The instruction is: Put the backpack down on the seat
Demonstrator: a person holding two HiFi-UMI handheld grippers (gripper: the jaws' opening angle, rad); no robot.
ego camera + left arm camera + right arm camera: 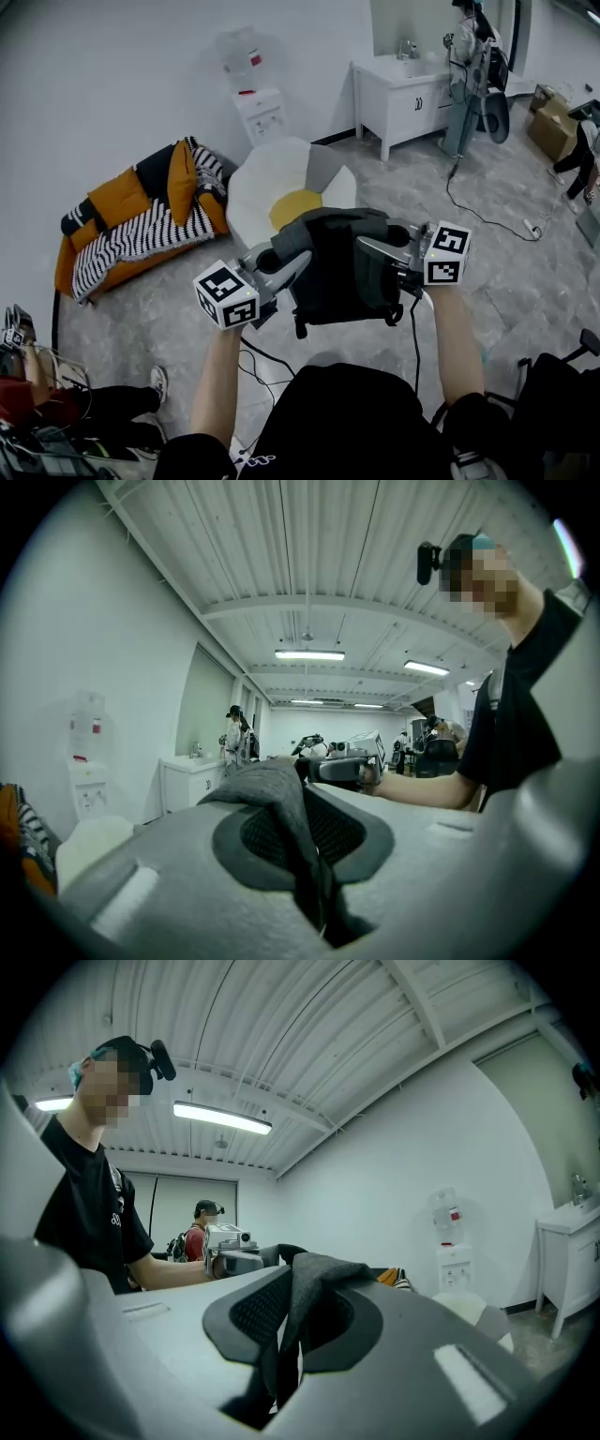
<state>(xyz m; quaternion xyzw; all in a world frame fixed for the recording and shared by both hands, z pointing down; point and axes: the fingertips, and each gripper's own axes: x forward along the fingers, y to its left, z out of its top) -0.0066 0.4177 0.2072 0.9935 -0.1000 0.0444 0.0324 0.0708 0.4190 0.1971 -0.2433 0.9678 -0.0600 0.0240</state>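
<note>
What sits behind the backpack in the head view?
The white seat, yellow in the middle. The backpack covers its near edge, so that part cannot be seen.

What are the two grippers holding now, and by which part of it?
The backpack: the left gripper and the right gripper each pinch a grey fabric fold at its top.

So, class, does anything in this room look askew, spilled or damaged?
Nothing spilled or broken. The striped blanket lies rumpled across the sofa, and a loose cable snakes over the floor by the cabinet. The backpack, not yet on the seat, hangs from the left gripper and right gripper.
</note>
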